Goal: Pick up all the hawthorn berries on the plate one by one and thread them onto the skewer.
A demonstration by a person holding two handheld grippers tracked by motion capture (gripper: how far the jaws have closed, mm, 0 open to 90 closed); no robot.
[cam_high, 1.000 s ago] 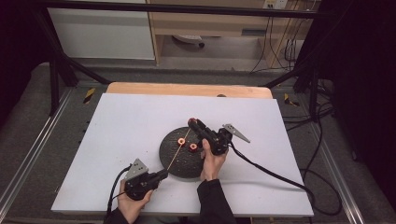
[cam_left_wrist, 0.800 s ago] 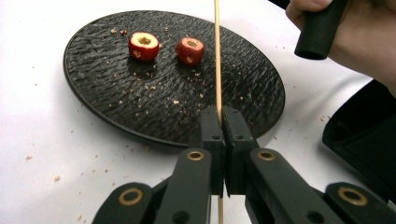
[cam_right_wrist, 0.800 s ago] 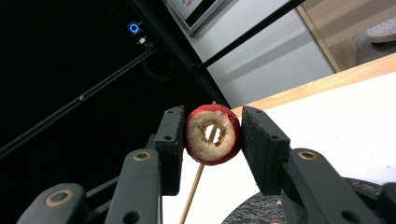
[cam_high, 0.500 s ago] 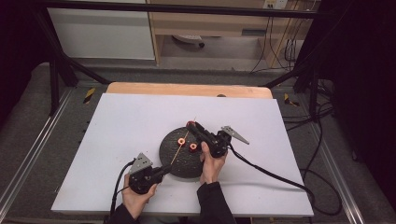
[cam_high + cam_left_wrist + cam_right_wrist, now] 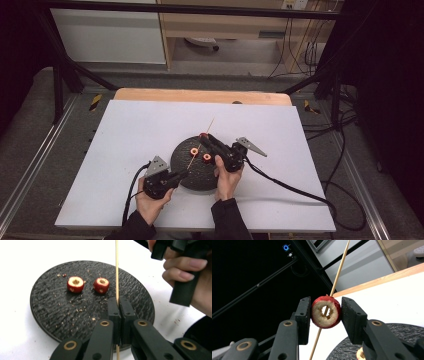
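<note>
Red cored fruit ring (image 5: 326, 312), threaded on the thin wooden skewer (image 5: 116, 270), sits clamped in the right gripper (image 5: 325, 315). Left gripper (image 5: 119, 312) pinches the skewer's near end. Two more rings lie on the round black slate plate (image 5: 62, 312), mid-tabletop (image 5: 135, 125).

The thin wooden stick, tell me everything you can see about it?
The thin, pale wooden skewer is straight, smooth and tapers to a point at its far end. The left hand-held gripper clamps its lower part between shut black jaws, with a short bit sticking out below them. It rises at a slant over the round black textured plate. Higher up, it passes through the hollowed centre of a red cored fruit piece gripped by the right hand-held gripper, and extends well beyond it.
</note>
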